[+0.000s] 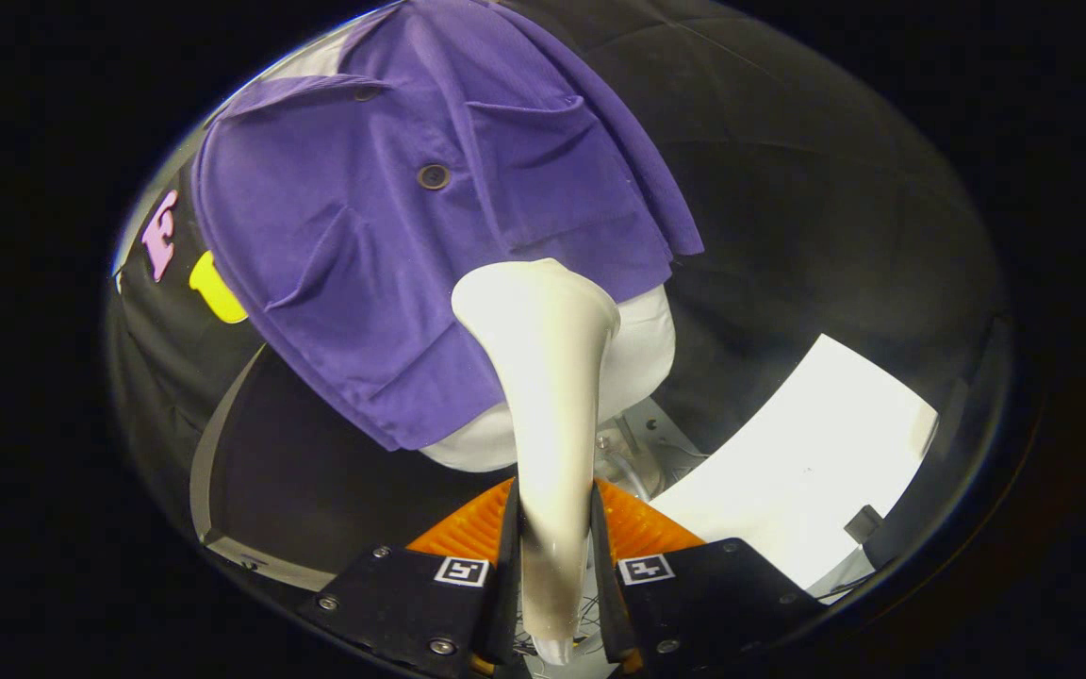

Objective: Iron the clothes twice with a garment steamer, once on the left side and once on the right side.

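Purple cloth drapes the upper part of a white mannequin torso (642, 354): a short-sleeved shirt (383, 255) with a collar, a dark button (433, 175) on its placket and a chest pocket. Its hem hangs in soft folds, leaving the pale lower torso bare beneath it. The gripper (554, 566) is clenched on the garment steamer (543, 396), a cream-coloured body whose narrow handle runs between the two fingers, both of which press against its sides. From that grip the steamer rises ahead of the fingers and widens into a flared head. The head sits just at the shirt's lower edge, right of the button line, over the boundary between purple fabric and white torso; whether it actually touches the cloth cannot be told. Below the torso a metal stand (633, 443) shows. Off to the right of the fingers lies a bright white sheet (816, 443) on the dark floor.
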A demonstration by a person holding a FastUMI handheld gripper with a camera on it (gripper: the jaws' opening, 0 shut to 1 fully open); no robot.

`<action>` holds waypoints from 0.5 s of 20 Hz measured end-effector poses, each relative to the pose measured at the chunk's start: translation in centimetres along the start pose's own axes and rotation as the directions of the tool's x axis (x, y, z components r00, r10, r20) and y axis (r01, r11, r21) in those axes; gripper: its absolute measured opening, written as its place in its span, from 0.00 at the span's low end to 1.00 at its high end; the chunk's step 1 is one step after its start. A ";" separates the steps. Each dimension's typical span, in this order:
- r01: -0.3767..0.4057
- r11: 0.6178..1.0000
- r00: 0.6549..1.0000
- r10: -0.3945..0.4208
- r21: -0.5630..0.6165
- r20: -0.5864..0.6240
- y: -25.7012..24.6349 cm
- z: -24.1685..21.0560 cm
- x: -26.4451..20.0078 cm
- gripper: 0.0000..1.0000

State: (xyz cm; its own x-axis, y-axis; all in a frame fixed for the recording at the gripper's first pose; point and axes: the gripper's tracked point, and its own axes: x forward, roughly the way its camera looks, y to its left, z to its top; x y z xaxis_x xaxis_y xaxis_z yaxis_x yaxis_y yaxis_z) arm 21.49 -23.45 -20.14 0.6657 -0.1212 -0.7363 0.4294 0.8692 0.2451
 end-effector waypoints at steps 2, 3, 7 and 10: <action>-0.040 0.998 0.999 0.041 -0.042 0.016 2.0 -0.7 -2.4 0.36; -0.056 0.996 0.998 0.058 -0.062 0.017 2.9 -1.1 -3.6 0.36; -0.136 0.979 0.988 0.144 -0.152 0.046 7.1 -2.5 -8.7 0.35; -0.173 0.963 0.976 0.197 -0.208 0.096 9.9 -2.7 -12.9 0.36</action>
State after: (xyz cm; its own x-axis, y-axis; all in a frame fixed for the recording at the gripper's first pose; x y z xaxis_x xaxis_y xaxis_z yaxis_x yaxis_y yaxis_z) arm 15.51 -11.99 -9.92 0.7926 0.0065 -0.6097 0.1709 0.9575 0.2324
